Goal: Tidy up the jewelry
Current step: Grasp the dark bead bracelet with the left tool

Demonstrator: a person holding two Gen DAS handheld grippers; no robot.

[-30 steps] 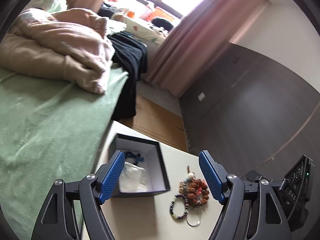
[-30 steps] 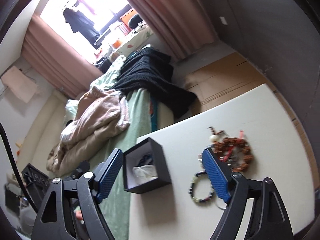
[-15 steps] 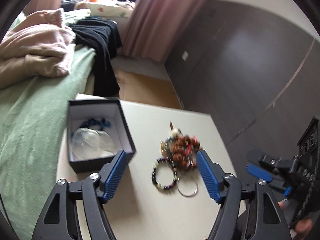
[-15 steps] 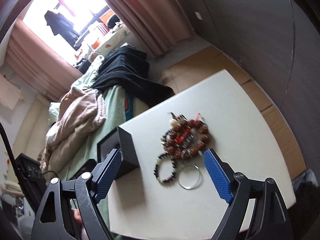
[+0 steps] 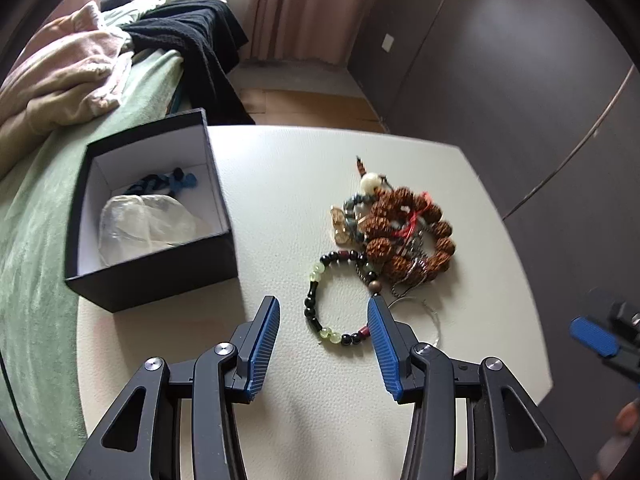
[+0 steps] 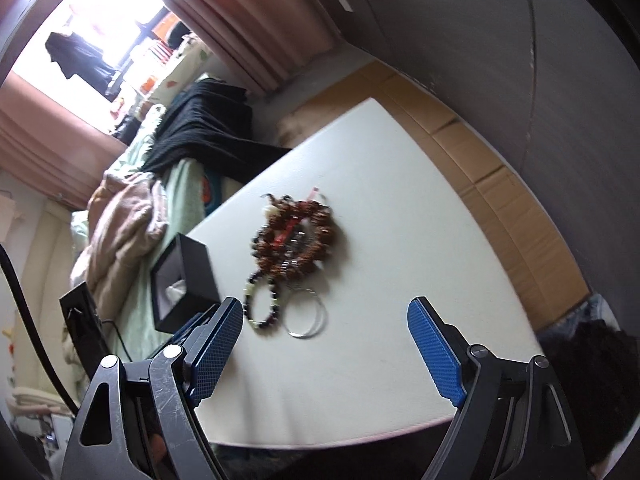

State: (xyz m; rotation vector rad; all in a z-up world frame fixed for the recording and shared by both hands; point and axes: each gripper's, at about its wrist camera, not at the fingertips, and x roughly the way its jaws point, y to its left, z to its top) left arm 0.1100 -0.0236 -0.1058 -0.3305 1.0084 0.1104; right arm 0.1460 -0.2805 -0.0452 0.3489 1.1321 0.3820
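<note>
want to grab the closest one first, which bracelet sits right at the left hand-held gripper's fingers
The black and pale green beaded bracelet, lying flat between the left hand-held gripper's fingers. The brown seed bead bracelet lies farther away in the tangled pile; the thin silver bangle lies outside the fingers.

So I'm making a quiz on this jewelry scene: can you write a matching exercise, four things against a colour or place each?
Things:
1. black box
2. bead bracelet
3. brown seed-bead bracelet
4. thin metal ring

Descriptions:
A. plain silver hoop
B. at the table edge by the bed
C. black and pale green
D. in the tangled pile, red cord across it

Pairs: 1-B, 2-C, 3-D, 4-A
</note>
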